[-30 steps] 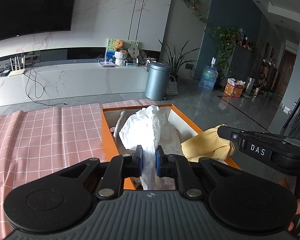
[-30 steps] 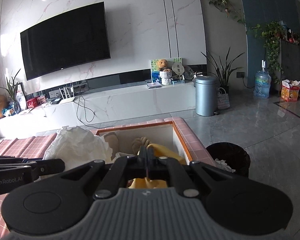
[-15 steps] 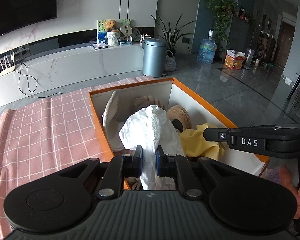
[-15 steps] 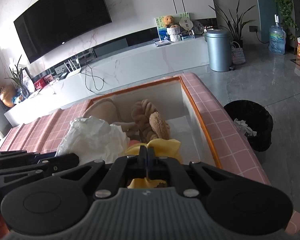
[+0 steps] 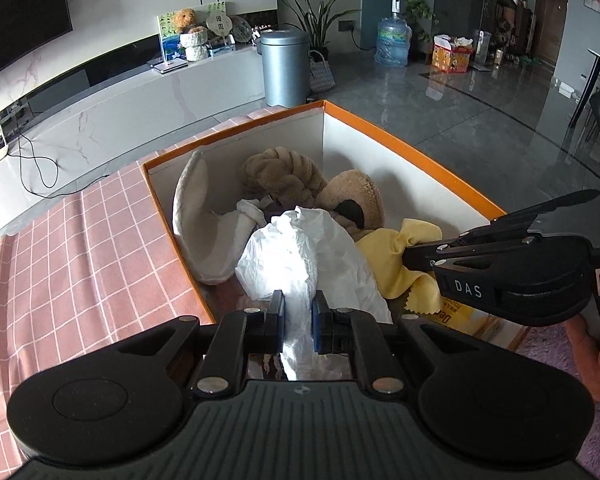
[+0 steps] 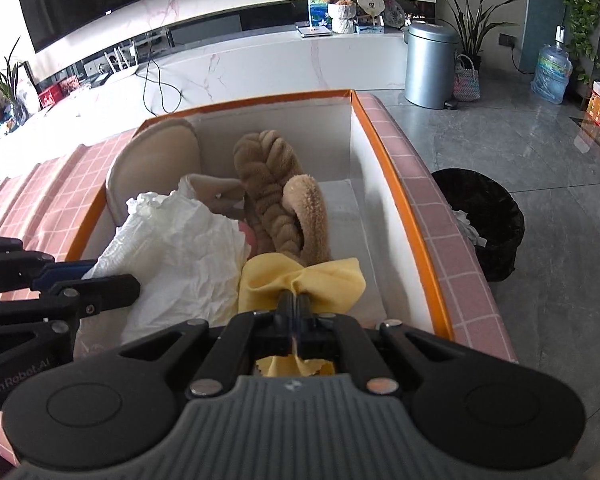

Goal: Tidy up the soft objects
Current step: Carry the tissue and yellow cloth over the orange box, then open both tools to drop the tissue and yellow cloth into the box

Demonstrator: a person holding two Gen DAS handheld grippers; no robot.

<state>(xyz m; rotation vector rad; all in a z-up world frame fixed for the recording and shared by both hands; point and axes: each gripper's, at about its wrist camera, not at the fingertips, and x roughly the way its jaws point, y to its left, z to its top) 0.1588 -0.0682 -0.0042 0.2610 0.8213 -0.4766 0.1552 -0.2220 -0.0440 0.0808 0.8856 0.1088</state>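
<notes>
While both cloths hang over the open box (image 5: 412,152), the step in hand looks like lowering them in and letting go. The white cloth (image 5: 304,256) is a crumpled bundle clamped in the left tool (image 5: 298,322), its pads pressed on a narrow neck of fabric with the bulk spilling forward over the box's near end. The yellow cloth (image 6: 300,280) is pinched in the right tool (image 6: 296,308), whose jaws are fully together on a thin fold; it fans out just beside the white one, toward the box's right wall.

Deeper inside lie the plush toys (image 6: 276,208), a braided brown one and a fuzzy tan one, with a cream slipper (image 6: 156,164) leaning on the left wall. The far right corner of the box floor is bare. The box sits at the right edge of the surface (image 5: 80,248), which wears a pink checked cover; a black bin (image 6: 488,216) stands on the floor beyond that edge.

To do this well, I would bring each bundle below the rim before releasing, so that no loose corner drapes over the orange edge. The yellow cloth suits the bare floor along the right wall; the white one could settle near the slipper. Releasing one at a time should keep the two tools, now close, from knocking together.
</notes>
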